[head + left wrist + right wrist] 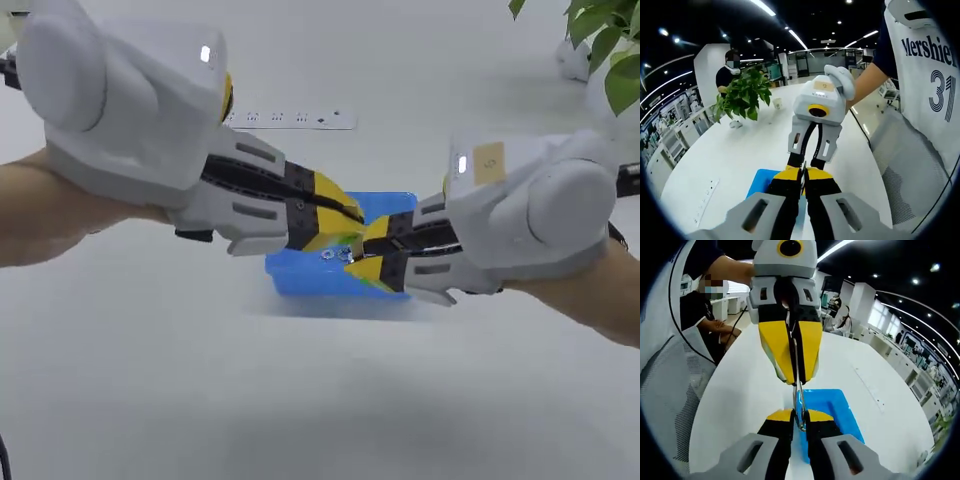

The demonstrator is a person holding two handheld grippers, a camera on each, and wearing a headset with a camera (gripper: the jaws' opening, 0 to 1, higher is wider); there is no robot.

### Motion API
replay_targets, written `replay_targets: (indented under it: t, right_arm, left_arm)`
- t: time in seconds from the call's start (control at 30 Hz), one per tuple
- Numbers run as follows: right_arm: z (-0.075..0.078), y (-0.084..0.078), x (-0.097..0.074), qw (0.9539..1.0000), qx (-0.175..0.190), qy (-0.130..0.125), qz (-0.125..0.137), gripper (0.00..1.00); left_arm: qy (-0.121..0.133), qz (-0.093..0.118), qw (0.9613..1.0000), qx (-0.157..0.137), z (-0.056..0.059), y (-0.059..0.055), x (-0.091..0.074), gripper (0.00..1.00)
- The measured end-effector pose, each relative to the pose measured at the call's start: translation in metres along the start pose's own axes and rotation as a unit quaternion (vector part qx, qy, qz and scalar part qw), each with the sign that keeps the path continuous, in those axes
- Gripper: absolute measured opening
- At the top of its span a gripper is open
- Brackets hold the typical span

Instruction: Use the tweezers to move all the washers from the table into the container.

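I hold left tool (347,224) and right tool (371,251) both closed on the tweezers (798,390) over the container (300,278), washers (337,255) already inside; remainder unconfirmed.

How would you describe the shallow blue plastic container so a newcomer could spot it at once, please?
On the white table, find where the left gripper and right gripper meet tip to tip. Beneath them sits the blue rectangular container, the only blue thing there, holding small metal washers.
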State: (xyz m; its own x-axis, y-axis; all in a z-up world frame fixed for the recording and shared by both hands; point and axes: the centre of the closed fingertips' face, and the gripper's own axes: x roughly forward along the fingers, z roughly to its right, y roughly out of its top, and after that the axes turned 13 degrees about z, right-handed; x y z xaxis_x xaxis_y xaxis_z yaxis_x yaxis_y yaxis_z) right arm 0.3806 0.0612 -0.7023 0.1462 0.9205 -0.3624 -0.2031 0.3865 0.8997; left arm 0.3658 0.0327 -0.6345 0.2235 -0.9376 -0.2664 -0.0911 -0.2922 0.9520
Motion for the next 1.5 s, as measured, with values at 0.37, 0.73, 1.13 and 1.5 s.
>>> replay_targets:
  t: [0.37,0.73,1.13,1.5]
  right_arm:
    - [0.038,-0.018,0.024,0.9999,-0.002,-0.014,-0.007,0.10]
    - [0.041,-0.055,0.055,0.9987,0.046,0.010,-0.016,0.10]
    - [0.039,-0.071,0.058,0.9966,0.077,0.013,-0.025,0.11]
    - [0.043,-0.065,0.052,0.9963,0.084,0.007,-0.017,0.13]
  left_arm:
    - [0.015,-0.017,0.9997,0.012,-0.042,-0.025,0.005,0.06]
    - [0.020,-0.035,0.9989,-0.023,-0.060,-0.072,0.006,0.06]
    - [0.004,-0.044,0.9981,-0.044,-0.060,-0.085,0.016,0.06]
    - [0.001,-0.046,0.9985,-0.029,-0.055,-0.077,0.015,0.06]
